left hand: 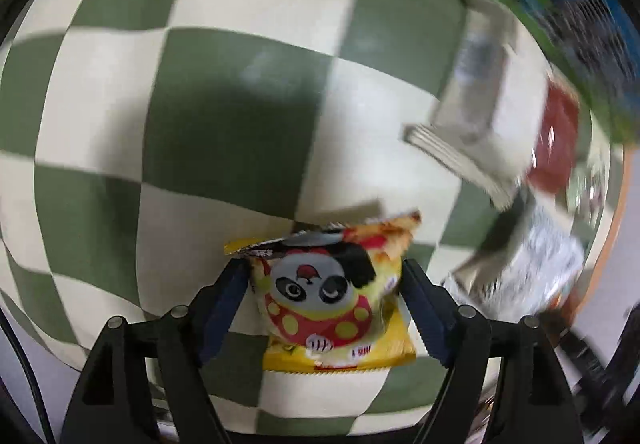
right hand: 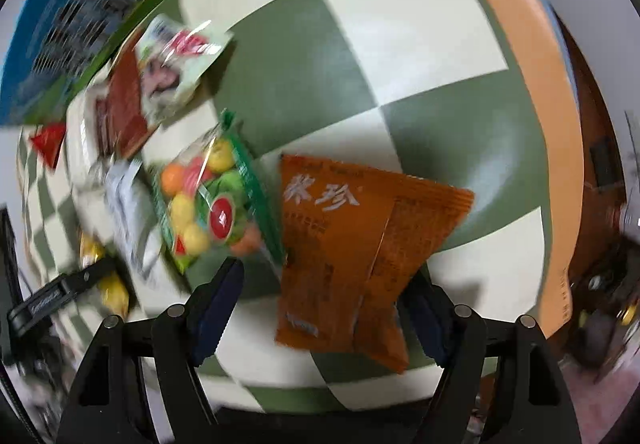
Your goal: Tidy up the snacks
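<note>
- Left wrist view: the left gripper [left hand: 325, 284] points down at the green-and-white checkered tablecloth [left hand: 224, 116], its fingers pinching a yellow panda snack packet [left hand: 332, 292] by its two sides. The packet sits upright between them, panda cartoon facing the camera; the print on it is too small to read.
- Off to the right it's all motion blur: a silvery packet [left hand: 472, 100] and a red packet [left hand: 556, 144].
- Right wrist view: the right gripper [right hand: 320, 296] is tilted over the same cloth, fingers spread wide. The orange packet [right hand: 360, 244] reaches in between them, near the right finger, but whether it's actually gripped I can't tell. White characters "来珍" are printed on it.
- Just left of it lies a green fruit candy bag [right hand: 212, 200], label blurred.
</note>
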A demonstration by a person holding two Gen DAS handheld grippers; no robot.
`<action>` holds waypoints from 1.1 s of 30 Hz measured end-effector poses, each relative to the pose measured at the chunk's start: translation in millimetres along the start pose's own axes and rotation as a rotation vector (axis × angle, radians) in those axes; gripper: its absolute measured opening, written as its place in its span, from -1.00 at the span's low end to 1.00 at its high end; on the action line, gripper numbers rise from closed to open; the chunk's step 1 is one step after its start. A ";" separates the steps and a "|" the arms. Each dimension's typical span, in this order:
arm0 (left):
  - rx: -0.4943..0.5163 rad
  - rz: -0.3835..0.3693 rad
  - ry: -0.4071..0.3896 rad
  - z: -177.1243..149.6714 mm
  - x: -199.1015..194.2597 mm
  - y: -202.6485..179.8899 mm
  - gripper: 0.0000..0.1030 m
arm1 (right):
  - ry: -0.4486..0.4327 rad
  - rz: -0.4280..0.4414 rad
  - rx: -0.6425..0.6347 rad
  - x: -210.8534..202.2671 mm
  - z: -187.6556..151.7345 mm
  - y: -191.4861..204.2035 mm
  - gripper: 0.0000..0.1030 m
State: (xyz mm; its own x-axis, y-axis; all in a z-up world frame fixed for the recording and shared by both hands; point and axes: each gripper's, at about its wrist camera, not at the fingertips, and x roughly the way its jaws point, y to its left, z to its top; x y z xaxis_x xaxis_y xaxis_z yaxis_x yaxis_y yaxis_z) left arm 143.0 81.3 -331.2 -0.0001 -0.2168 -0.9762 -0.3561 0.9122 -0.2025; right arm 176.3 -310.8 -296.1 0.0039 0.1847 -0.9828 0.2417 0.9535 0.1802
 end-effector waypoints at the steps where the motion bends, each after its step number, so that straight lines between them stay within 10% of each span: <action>1: -0.015 -0.005 -0.020 -2.2 -1.3 1.1 0.43 | -0.022 -0.007 0.019 -0.2 -0.9 -1.5 0.19; 9: 0.403 0.202 -0.098 -41.5 0.7 -35.2 0.26 | 0.004 -0.067 -0.213 -6.2 -16.8 -10.0 0.08; 23: 0.248 0.149 -0.131 -52.4 -14.1 -13.4 0.11 | -0.085 -0.045 -0.116 -18.5 -41.3 -38.5 0.02; 33: 0.296 -0.014 -0.307 -16.0 -141.5 -57.9 0.11 | -0.206 0.153 -0.192 -130.7 -35.2 -16.1 0.02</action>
State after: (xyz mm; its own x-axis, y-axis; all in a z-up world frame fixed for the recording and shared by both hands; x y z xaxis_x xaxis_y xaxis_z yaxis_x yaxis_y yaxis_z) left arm 148.7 53.6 -180.1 0.2975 -0.1573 -0.9417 -0.0704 0.9800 -0.1860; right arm 137.7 -341.9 -169.1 0.2272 0.2956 -0.9279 0.0355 0.9497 0.3113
